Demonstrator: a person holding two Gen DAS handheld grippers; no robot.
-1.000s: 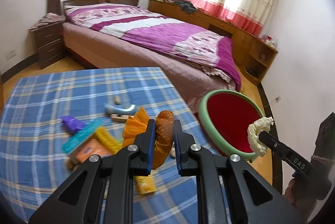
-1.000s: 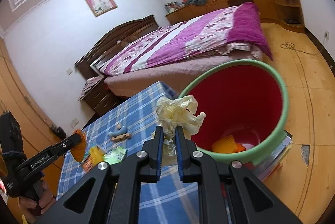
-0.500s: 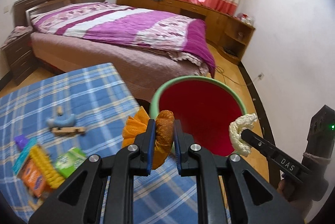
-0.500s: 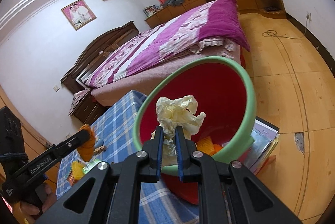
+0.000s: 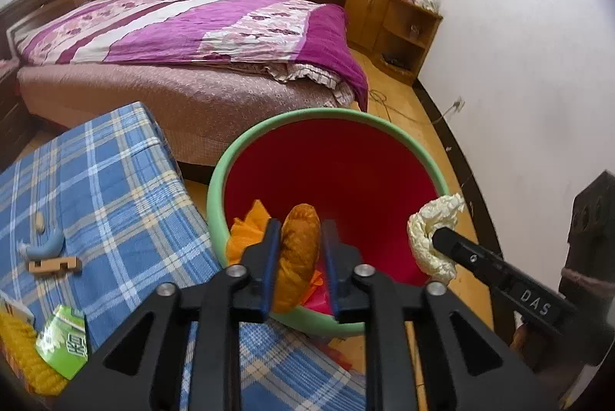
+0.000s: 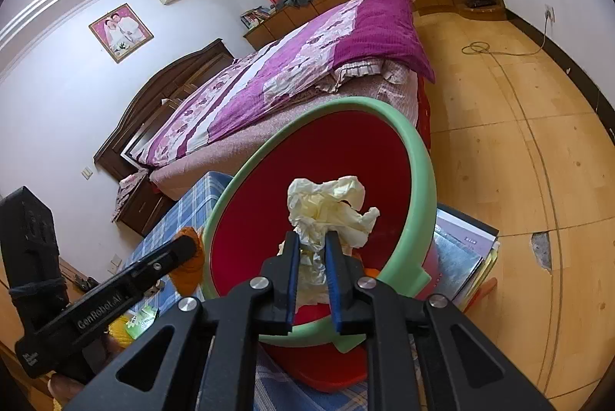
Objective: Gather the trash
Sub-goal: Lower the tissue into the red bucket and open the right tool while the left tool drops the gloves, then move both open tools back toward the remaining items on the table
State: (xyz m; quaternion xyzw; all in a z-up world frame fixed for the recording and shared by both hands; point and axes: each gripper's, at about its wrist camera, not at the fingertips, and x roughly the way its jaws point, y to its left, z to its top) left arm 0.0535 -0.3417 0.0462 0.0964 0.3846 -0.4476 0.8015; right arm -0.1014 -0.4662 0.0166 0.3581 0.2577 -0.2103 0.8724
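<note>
A red bin with a green rim [image 5: 269,130] [image 6: 419,157] stands on the floor beside the checked table. My left gripper [image 5: 298,238] is shut on a brown-orange peel-like scrap [image 5: 300,249] and holds it over the bin's near rim. My right gripper [image 6: 311,245] is shut on a crumpled pale yellow paper wad [image 6: 326,207], held over the bin's mouth. The wad [image 5: 434,234] also shows in the left wrist view at the bin's right rim. Orange scraps [image 5: 246,230] lie inside the bin.
The blue checked table [image 5: 115,180] carries a green packet [image 5: 63,341], a yellow knitted piece [image 5: 19,353], a wooden block [image 5: 54,265] and a grey-blue curved piece [image 5: 46,245]. A bed [image 5: 184,38] stands behind. Books [image 6: 461,249] lie under the bin.
Both grippers have moved from the table toward the bin and now hang over its mouth, each still holding its piece. The bin fills more of both views.
</note>
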